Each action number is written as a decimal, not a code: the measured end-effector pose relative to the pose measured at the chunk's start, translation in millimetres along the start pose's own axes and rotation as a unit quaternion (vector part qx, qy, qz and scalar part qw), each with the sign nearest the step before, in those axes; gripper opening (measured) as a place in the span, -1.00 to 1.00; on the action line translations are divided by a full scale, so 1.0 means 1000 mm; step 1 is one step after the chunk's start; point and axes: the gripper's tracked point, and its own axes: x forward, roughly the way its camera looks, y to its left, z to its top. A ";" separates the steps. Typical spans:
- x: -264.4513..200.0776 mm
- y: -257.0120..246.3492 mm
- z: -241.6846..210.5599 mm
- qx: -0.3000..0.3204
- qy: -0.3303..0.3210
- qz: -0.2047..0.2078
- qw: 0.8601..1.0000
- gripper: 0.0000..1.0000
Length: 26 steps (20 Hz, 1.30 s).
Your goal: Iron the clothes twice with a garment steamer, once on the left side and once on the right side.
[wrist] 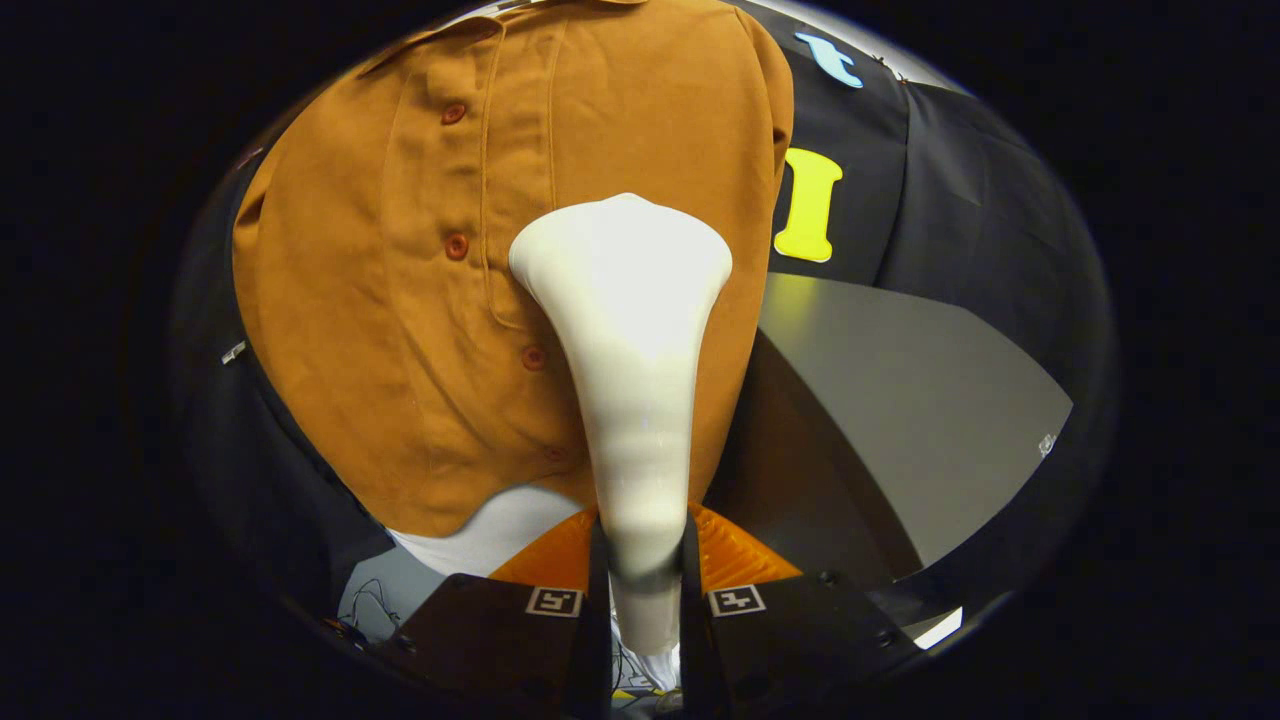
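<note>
The gripper [645,560] has both fingers clamped on the handle of one white steamer [628,340], jaws nearly closed. Its head lies against one brown shirt [420,330] just ahead, beside four visible buttons [456,246].

The steamer [625,330] hides part of the shirt [420,300] (head's face unseen).

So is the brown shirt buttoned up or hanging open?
Buttoned up. The brown shirt hangs with its front closed along a row of buttons. The white steamer, clamped in the gripper, covers part of it.
</note>
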 end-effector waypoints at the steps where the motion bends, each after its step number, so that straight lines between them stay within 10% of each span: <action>1: 0.003 0.001 -0.008 0.000 0.010 -0.001 1.000 -0.38; 12: 0.007 0.000 -0.041 -0.013 0.037 -0.002 0.999 -0.38; 26: -0.111 0.011 0.071 0.007 -0.138 -0.009 0.990 -0.39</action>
